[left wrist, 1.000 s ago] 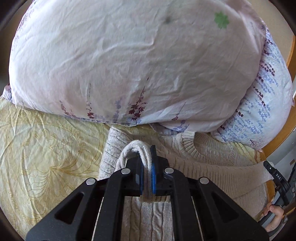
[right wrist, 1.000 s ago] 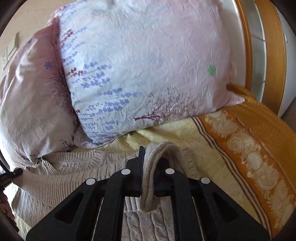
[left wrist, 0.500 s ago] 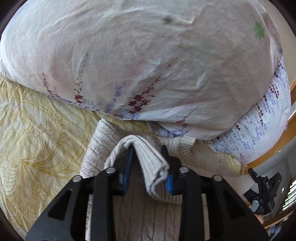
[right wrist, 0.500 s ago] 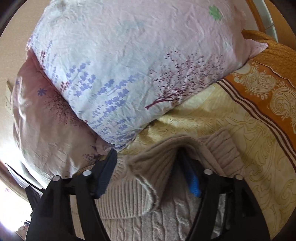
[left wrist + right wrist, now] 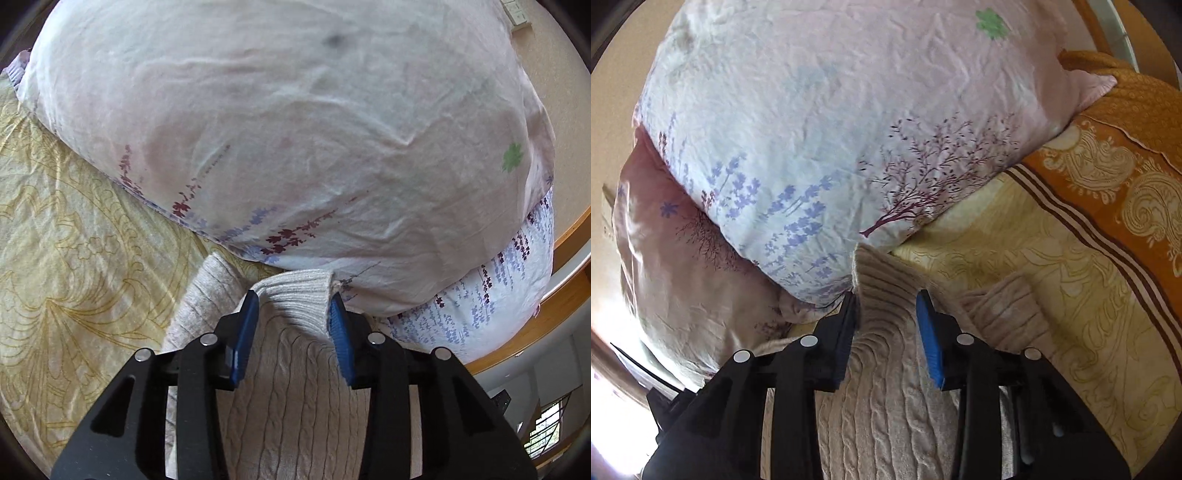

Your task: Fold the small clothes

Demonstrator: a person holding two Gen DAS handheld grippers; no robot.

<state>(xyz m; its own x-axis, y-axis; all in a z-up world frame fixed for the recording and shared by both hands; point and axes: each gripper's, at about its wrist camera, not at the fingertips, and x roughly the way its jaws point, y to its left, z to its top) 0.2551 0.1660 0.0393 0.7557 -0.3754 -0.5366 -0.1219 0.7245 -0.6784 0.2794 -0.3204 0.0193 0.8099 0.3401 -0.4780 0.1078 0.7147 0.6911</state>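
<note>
The beige cable-knit sweater (image 5: 291,391) lies on the bed against the pillows, its ribbed folded edge between the parted, released pads of both the left hand-held gripper (image 5: 291,332) and the right hand-held gripper (image 5: 886,336), whose jaws have just been closing.

Ahead of both grippers: blocked. Two floral pillows, one pale (image 5: 295,129) in the left wrist view and one with lavender sprigs (image 5: 820,140) in the right wrist view, bulge over the head end of the bed and touch the folded ribbed hem of the beige sweater (image 5: 295,387). No gap between hem and pillows. Open bedspread (image 5: 74,277) left of the sweater. More open bedspread on its right, out to the orange border (image 5: 1115,192). Wooden frame (image 5: 569,236) behind the pillows.
</note>
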